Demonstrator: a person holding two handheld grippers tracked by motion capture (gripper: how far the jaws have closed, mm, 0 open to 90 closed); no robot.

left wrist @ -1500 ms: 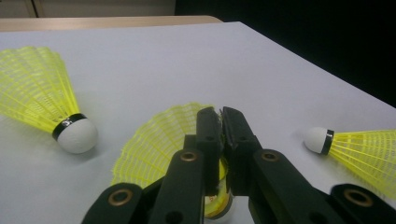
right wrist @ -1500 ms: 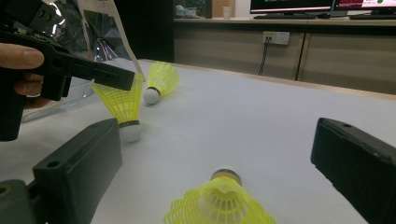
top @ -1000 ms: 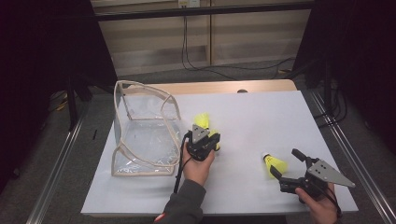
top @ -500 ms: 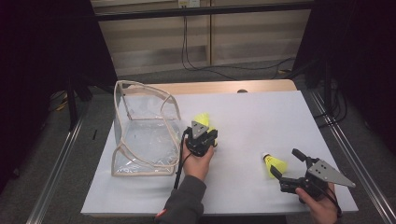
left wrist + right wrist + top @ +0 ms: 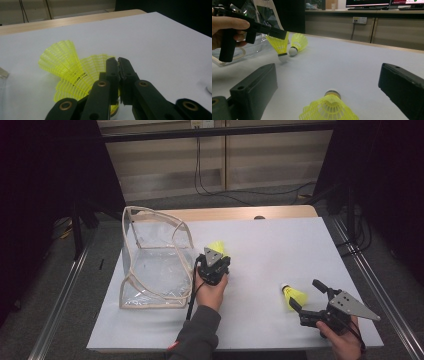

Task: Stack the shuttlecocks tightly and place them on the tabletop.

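From the high view, the left gripper (image 5: 214, 261) sits just right of the clear bag (image 5: 155, 262), its jaws clamped on the skirt of a yellow shuttlecock (image 5: 218, 246), while the right gripper (image 5: 306, 296) rests near the front right of the white table (image 5: 280, 250) with a second shuttlecock (image 5: 294, 295) lying between its spread jaws, cork toward the table's far left. In the left gripper view, the closed jaws pinch the mesh skirt of the held shuttlecock (image 5: 86, 78), and another shuttlecock (image 5: 58, 58) lies just beyond it. In the right gripper view, the jaws stand wide apart and the near shuttlecock (image 5: 329, 107) lies straight ahead between them, untouched, its long axis running along the jaws, cork away; the right hand is plainly the nearer one. Farther off, the left gripper (image 5: 283, 33) holds its shuttlecock (image 5: 279, 47) cork down beside the bag (image 5: 259, 15), so the bag's opening likely lies just to that gripper's side.
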